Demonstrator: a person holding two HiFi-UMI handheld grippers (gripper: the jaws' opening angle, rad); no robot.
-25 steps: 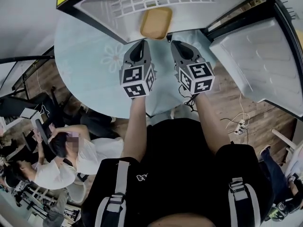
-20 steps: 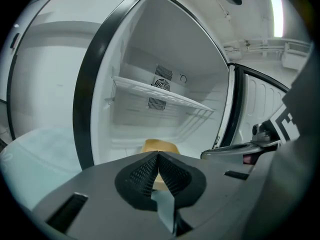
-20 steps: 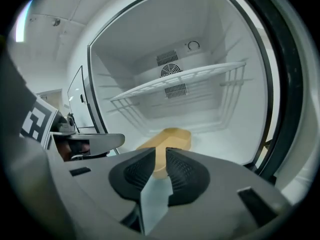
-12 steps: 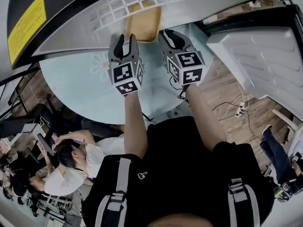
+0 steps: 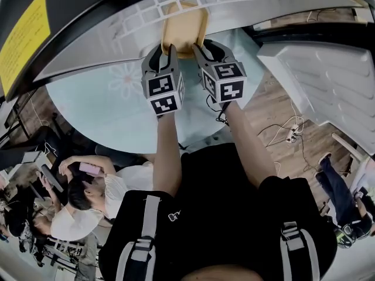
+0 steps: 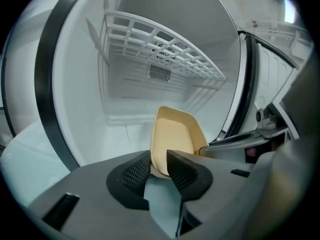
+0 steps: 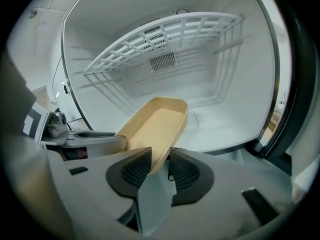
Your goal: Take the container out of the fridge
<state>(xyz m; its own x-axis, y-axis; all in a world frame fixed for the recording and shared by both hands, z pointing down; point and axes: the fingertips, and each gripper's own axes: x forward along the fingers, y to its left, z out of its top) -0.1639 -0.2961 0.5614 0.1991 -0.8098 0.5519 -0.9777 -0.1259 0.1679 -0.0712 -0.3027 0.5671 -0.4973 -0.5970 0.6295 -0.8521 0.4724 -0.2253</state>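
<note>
A tan, shallow container [image 5: 184, 28] lies on the white fridge floor, just inside the opening. My left gripper [image 5: 164, 51] is at its near left corner and my right gripper [image 5: 205, 47] at its near right corner. In the left gripper view the container's [image 6: 175, 136] corner sits between the pads of the left gripper [image 6: 159, 166], whose jaws are closing. In the right gripper view the container's [image 7: 155, 121] thin rim stands between the pads of the right gripper [image 7: 160, 168]. Those jaws are opening, with gaps on both sides of the rim.
A white wire shelf [image 6: 165, 49] spans the fridge above the container. The open fridge door [image 5: 328, 81] stands at the right. The fridge rests on a round pale-blue table [image 5: 105, 104]. People sit at the lower left [image 5: 88, 198]. Cables lie on the wooden floor [image 5: 287, 136].
Both grippers have reached forward from the table to the container's near corners. Their jaws, shut a second ago, now stand apart around the container's edge.
</note>
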